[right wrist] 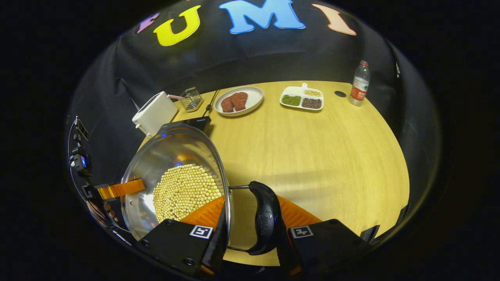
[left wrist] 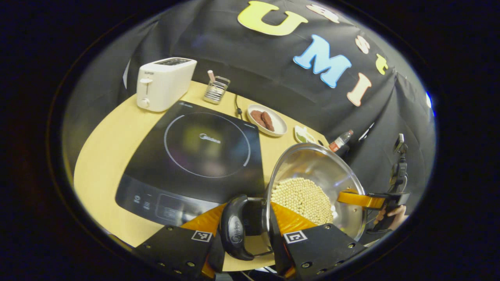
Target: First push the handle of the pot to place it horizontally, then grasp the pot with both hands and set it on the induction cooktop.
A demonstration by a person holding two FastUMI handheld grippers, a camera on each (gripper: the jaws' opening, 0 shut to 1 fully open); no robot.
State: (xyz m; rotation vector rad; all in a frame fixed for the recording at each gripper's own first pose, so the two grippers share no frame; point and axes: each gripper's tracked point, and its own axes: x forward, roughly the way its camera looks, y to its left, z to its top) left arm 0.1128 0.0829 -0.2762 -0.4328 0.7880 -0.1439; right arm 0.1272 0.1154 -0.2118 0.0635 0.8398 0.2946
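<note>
A steel pot holding pale beans hangs tilted just right of the black induction cooktop. My left gripper is shut on the pot's near black side handle, with one finger outside the handle and the other inside the rim. In the right gripper view, my right gripper clamps the opposite black handle and rim of the pot the same way. Across the pot, each view shows the other gripper with a finger inside the rim. A corner of the cooktop peeks out behind the pot.
A white toaster and a wire basket stand behind the cooktop. A plate of brown pieces, a divided tray and a bottle line the far edge of the wooden table.
</note>
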